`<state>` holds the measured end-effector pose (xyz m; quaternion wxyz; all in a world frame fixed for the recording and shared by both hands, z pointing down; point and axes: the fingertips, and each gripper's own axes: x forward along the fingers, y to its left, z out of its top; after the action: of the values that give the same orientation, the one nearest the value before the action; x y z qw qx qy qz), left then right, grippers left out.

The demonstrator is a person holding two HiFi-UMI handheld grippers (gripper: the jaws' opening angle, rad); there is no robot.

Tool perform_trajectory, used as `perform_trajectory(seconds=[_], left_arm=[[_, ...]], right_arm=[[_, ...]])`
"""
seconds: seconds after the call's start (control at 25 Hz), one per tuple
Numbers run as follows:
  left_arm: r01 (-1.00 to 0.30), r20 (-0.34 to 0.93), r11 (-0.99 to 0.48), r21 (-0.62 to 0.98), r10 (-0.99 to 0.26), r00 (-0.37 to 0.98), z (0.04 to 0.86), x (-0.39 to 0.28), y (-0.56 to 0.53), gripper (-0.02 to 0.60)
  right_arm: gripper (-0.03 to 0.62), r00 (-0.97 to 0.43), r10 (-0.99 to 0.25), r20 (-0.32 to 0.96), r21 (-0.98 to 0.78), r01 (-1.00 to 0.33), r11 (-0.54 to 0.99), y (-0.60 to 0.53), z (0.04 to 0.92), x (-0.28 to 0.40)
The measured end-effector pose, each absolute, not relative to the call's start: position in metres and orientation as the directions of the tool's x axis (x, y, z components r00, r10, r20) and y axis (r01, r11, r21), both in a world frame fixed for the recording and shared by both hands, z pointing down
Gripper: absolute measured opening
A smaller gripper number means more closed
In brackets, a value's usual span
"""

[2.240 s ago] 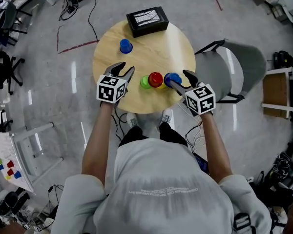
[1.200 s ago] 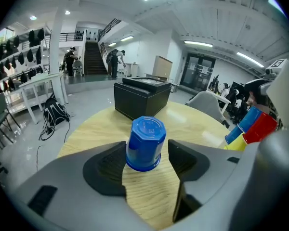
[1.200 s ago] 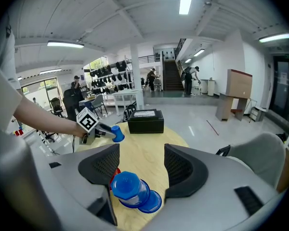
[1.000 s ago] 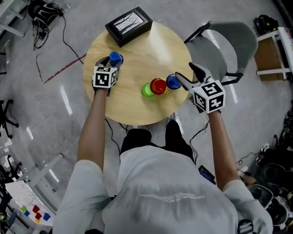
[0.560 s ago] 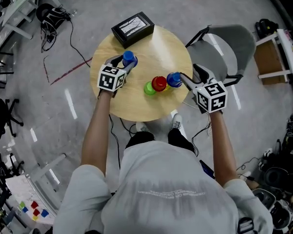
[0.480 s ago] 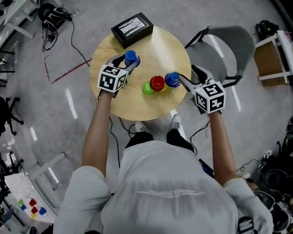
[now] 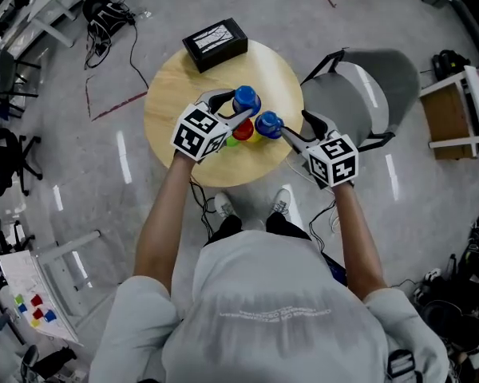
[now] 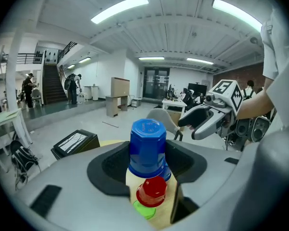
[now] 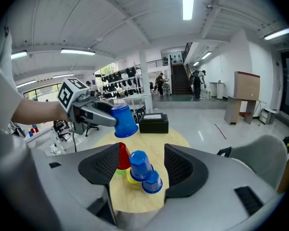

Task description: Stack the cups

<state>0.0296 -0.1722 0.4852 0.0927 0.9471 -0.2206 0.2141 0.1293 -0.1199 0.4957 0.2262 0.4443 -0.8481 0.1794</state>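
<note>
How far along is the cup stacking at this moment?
Done: the red cup, green cup, yellow cup and two blue cups stand clustered on the table. In hand: the left gripper holds a third blue cup aloft. Left: probably placing it on the cluster.

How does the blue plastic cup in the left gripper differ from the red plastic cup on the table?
The blue plastic cup is lifted, clamped in the left gripper; the red plastic cup stands free on the round wooden table. The blue cup tilts; the red cup sits straight. Both are mouth-down.
</note>
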Motion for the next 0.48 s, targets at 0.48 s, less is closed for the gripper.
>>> perform_trajectory(seconds=[0.48], left_arm=[[-0.492,0.515,-0.865,0.096,-0.380,0.768,0.518,0.052,-0.148,0.241]], right_arm=[[0.313,-0.528,-0.649,0.548,-0.117,-0.816,0.565,-0.105,0.503,0.145]])
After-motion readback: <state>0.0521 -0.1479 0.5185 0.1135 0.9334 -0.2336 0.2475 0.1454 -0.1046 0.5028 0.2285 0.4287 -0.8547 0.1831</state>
